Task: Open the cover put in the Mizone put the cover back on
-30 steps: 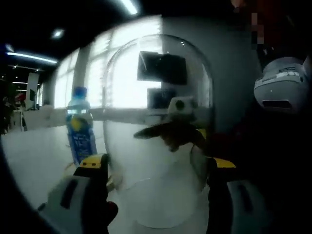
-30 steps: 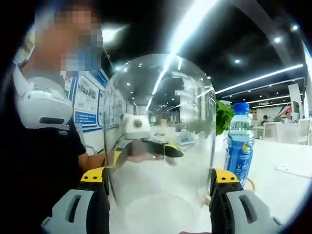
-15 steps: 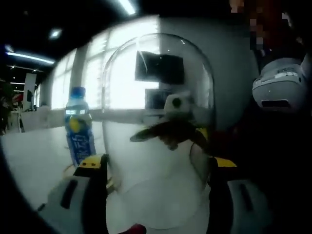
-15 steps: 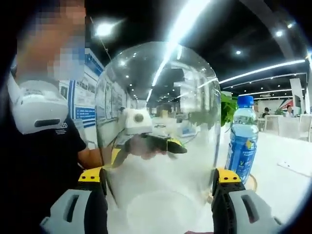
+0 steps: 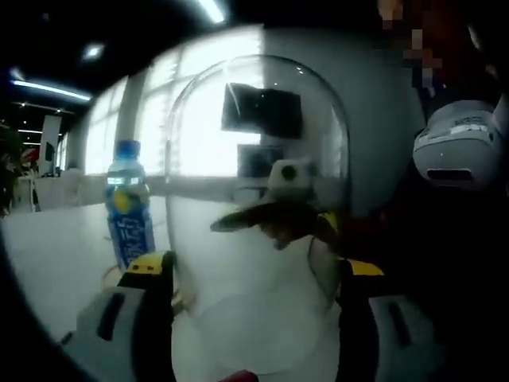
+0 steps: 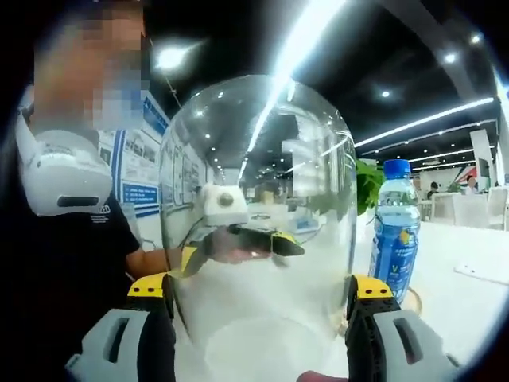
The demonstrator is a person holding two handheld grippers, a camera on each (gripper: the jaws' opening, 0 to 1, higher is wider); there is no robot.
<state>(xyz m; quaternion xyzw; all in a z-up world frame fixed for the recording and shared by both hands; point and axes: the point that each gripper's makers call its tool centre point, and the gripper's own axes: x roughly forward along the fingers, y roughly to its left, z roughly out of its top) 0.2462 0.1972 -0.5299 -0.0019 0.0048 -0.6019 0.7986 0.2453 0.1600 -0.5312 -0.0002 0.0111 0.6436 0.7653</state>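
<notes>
1. Both grippers are pinching the clear dome cover (image 5: 258, 207) from opposite sides: the left gripper (image 5: 254, 278) is pressing its jaws against the cover's lower wall, and the right gripper (image 6: 258, 298) is doing the same in its own view, where the cover (image 6: 258, 223) is standing dead ahead at 12 o'clock.

2. Through the glass, each view is catching the opposite gripper's yellow-tipped jaws on the far side.

3. The step in hand looks like the opening: the cover is being held between the two grippers, seemingly off its seat, though I cannot tell how far clear it is.

4. The drink bottle (image 5: 129, 207), blue-capped and blue-labelled, is standing upright on the white table (image 5: 56, 263) at about 9 o'clock in the left gripper view, just beside the cover; in the right gripper view the bottle (image 6: 395, 231) is sitting at 3 o'clock.

5. The cover is holding nothing; the bottle is still outside it.

6. Next, I judge, the cover needs parking aside so one gripper can free itself for the bottle.
</notes>
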